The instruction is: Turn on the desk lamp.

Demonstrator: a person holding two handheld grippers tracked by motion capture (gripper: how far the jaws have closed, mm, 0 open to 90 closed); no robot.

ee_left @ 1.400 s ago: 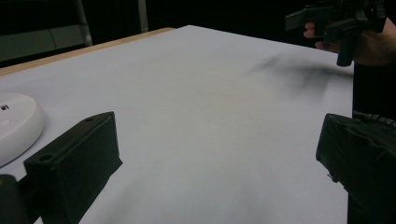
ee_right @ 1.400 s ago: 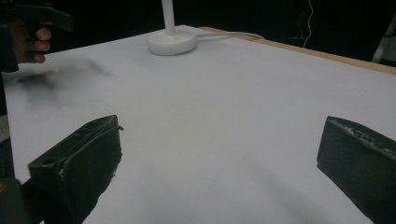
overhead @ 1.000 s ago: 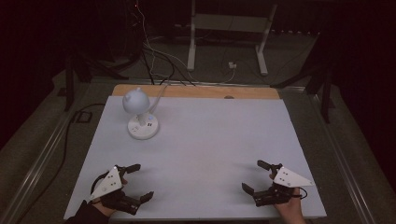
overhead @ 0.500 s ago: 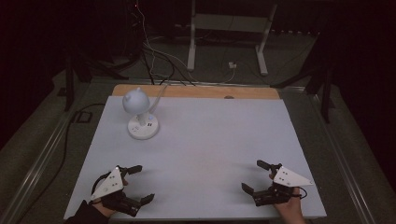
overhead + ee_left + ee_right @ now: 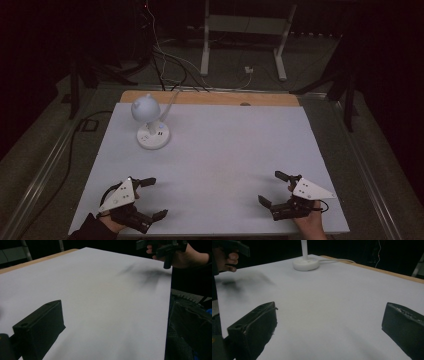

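In the high view, a white desk lamp (image 5: 149, 123) stands near the far left corner of the desk (image 5: 225, 150), its round head above a disc base, with a pale cord running off over the far edge. The left gripper (image 5: 148, 198) hovers at the near left corner with its jaws wide apart and nothing between them. The right gripper (image 5: 274, 188) sits at the near right corner, also spread open and empty. Both are well apart from the lamp, the only thing on the white surface.

In the left gripper view, one black jaw rises at the lower left over the bare white desk (image 5: 100, 302); the other lies off to the right, dim against a dark shape, so the gap is wide and holds nothing. The right gripper (image 5: 160, 247) shows far off at the top, in a hand.

In the right gripper view, the two jaws stand far apart at the lower corners with only the white surface between them. The lamp (image 5: 305, 263) base and stem stand ahead near the far edge, its cord trailing right. The left gripper (image 5: 235, 247) shows at the upper left, in a hand.

The work appears to be at its start: both grippers wait at the near edge, and nothing is gripped. The next move probably calls for a long reach across the desk to the lamp, most easily with the left gripper, which is on its side.
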